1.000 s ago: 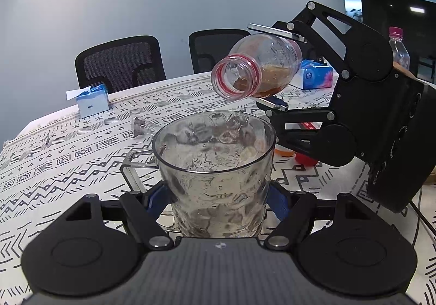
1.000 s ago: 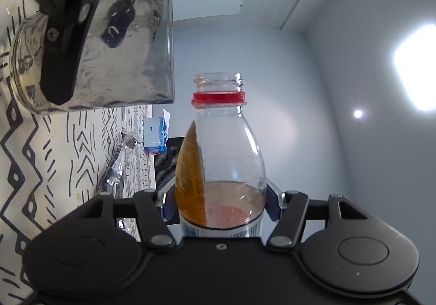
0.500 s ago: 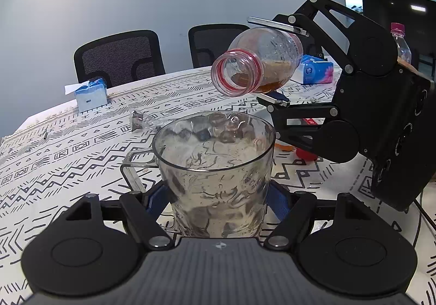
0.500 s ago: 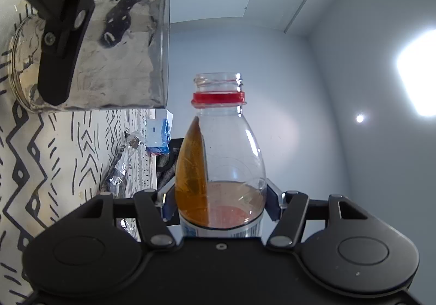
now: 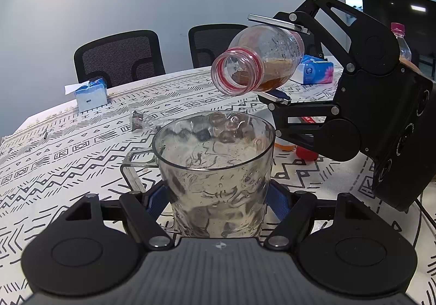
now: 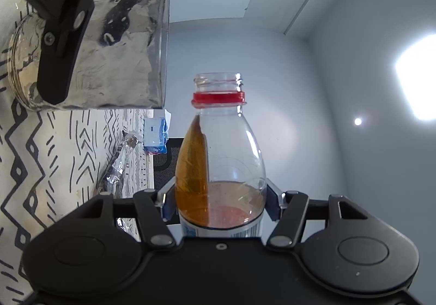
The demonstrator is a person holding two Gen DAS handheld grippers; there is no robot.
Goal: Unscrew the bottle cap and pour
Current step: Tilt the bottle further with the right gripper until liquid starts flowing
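Observation:
My left gripper (image 5: 218, 196) is shut on a clear glass mug (image 5: 215, 166) with a handle on its left, standing on the patterned table. My right gripper (image 5: 275, 59) is shut on an uncapped clear bottle (image 5: 261, 62) with a red neck ring and some brown liquid, tipped on its side. The bottle mouth is above and behind the mug's far rim; no stream shows. In the right wrist view the bottle (image 6: 220, 163) sits between the fingers with the mug (image 6: 109, 54) at upper left. A red cap (image 5: 306, 153) lies on the table behind the mug.
A blue tissue box (image 5: 90, 95) and a crumpled clear wrapper (image 5: 141, 120) lie on the patterned tablecloth (image 5: 54, 157). A blue tissue pack (image 5: 316, 73) and another bottle with a pink cap (image 5: 400, 40) are at the right. Two black chairs (image 5: 120, 56) stand behind the table.
The bottle has risen slightly above the mug and stays tipped. The liquid stays inside the bottle. The mug has not moved.

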